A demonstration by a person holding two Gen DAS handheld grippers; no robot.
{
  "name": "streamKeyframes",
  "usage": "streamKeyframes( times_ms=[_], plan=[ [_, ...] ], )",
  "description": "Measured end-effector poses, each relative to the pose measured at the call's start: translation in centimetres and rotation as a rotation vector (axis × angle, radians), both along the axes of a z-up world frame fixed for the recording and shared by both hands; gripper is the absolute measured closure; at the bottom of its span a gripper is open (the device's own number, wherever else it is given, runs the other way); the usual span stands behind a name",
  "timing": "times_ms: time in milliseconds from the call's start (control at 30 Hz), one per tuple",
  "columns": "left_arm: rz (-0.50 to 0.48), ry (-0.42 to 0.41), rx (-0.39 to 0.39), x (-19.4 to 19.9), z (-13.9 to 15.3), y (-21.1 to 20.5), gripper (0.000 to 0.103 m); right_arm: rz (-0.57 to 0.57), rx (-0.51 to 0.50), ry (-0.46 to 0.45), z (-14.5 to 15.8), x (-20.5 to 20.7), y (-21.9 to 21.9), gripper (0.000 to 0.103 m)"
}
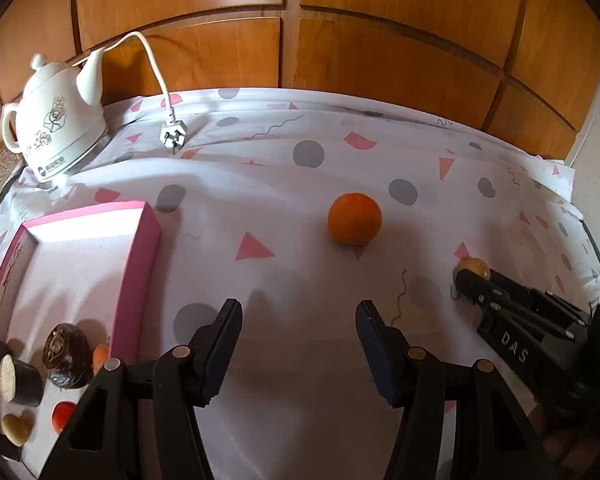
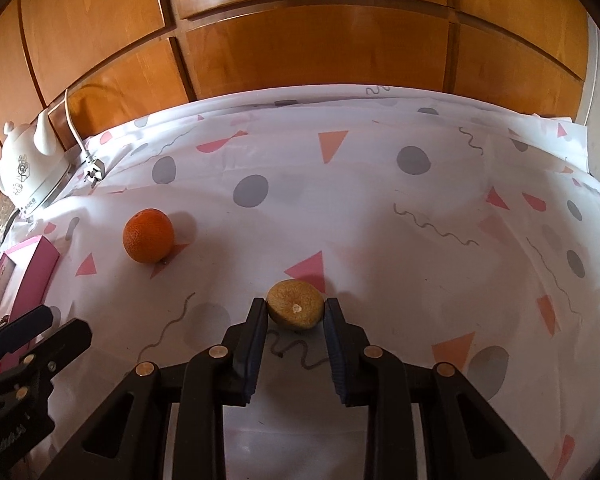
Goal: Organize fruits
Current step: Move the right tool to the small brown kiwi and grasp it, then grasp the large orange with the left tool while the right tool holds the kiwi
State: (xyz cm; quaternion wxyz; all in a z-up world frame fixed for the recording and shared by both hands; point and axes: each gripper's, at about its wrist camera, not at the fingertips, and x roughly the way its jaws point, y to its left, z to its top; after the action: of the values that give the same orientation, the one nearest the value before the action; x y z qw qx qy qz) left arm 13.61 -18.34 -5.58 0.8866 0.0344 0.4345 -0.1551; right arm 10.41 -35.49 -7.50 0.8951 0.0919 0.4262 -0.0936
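Fruit here looks light and firm, with rounded skins that could slip. The right gripper [image 2: 296,312] has its jaws clenched on a small brownish fruit [image 2: 296,310] by its sides, near the middle of the bench [image 2: 380,220]. The left gripper [image 1: 298,320] stands released and empty. One orange [image 1: 354,219] waits farther off. One pink tray [image 1: 136,264] at the left holds several pieces, too crowded to count.

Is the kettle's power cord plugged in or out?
Out. The white plug lies loose on the patterned tablecloth beside the white kettle, its prongs bare, with no socket around it.
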Motion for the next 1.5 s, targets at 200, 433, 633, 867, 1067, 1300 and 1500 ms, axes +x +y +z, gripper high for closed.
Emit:
streamKeyframes(
  times_ms=[200,433,633,867,1067,1300,1500],
  plan=[
    [-0.009,0.003,-0.004,1.1,0.0,-1.1,0.043,-0.001,0.016,-0.015,-0.1,0.0,0.0,0.074],
    [-0.033,-0.013,-0.016,2.6,0.4,-3.1,0.043,-0.002,0.031,-0.026,-0.1,-0.2,-0.2,0.074],
    [-0.060,-0.010,-0.018,3.9,0.2,-4.8,0.043,-0.001,0.038,-0.031,-0.2,-0.3,-0.3,0.074],
    [-0.050,0.019,-0.013,5.6,-0.9,-6.1,0.043,-0.002,0.062,-0.040,-0.2,-0.6,-0.7,0.074],
    [-0.030,0.041,-0.059,6.4,-1.5,-5.2,0.065,-0.003,0.056,-0.040,-0.2,-0.5,-0.5,0.074],
    [0.024,0.036,-0.079,3.4,-0.7,-1.9,0.065,-0.002,0.047,-0.037,-0.3,-0.4,-0.4,0.074],
    [0.034,0.010,-0.080,-0.7,-0.1,1.1,0.065,-0.002,0.040,-0.031,-0.2,-0.3,-0.3,0.074]
  ],
)
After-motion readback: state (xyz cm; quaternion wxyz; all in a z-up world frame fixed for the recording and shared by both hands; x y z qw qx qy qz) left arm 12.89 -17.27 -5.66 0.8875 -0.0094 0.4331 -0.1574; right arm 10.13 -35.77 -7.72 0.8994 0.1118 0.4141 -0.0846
